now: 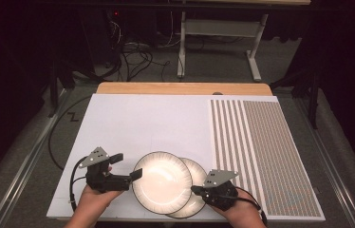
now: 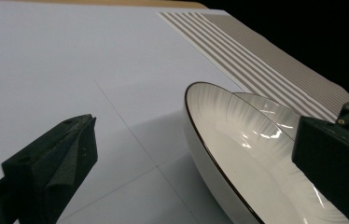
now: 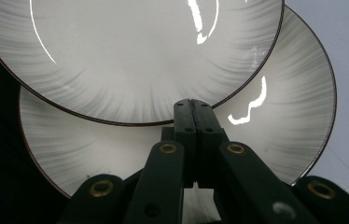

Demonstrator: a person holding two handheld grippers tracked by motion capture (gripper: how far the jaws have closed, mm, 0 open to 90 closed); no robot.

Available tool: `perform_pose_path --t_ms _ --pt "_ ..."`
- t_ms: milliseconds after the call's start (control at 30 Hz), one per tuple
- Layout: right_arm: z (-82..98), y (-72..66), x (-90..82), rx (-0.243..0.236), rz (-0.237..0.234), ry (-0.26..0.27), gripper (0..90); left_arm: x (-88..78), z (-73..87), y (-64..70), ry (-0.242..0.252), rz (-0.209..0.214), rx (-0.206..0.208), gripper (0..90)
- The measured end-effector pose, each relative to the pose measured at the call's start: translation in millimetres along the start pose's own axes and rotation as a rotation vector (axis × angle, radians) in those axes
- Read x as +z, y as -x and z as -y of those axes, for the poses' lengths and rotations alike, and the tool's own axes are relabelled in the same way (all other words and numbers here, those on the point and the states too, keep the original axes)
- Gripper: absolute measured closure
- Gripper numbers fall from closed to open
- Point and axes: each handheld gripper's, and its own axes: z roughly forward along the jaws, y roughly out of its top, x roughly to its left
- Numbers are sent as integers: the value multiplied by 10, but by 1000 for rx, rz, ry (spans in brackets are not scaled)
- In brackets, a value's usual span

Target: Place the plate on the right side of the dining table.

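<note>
Your left gripper (image 1: 127, 165) sits near the table's (image 1: 133, 118) front edge, jaws spread wide, one just at the left rim of the upper plate (image 1: 161, 182), not closed on it. That plate lies partly over a 2nd plate (image 1: 197, 190) to its right, both white with dark rims. Your right gripper (image 1: 195, 189) points at the lower plate, jaws pressed together over its surface; can't tell if they pinch anything. Striped mat (image 1: 261, 152) lies at far right.

Upper plate (image 1: 161, 181) overlapping lower plate (image 1: 195, 202)
</note>
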Motion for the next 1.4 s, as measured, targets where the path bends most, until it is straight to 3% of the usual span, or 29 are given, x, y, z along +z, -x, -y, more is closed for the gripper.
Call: perform_pose_path --t_ms 300,500,733,1067,1400 --pt "0 0 0 2 1 1 900 67 -20 -6 -96 40 -53 6" --pt "1 0 0 1 0 1 900 113 -39 -34 -168 75 -117 7" --pt "5 -1 0 -2 -1 0 900 159 -44 -77 -260 120 -231 7" --pt "5 -6 -2 -3 1 -3 900 189 -58 -128 -367 142 -326 8" --pt "5 -8 -2 -7 3 -3 900 191 -96 -179 -432 164 -431 50"
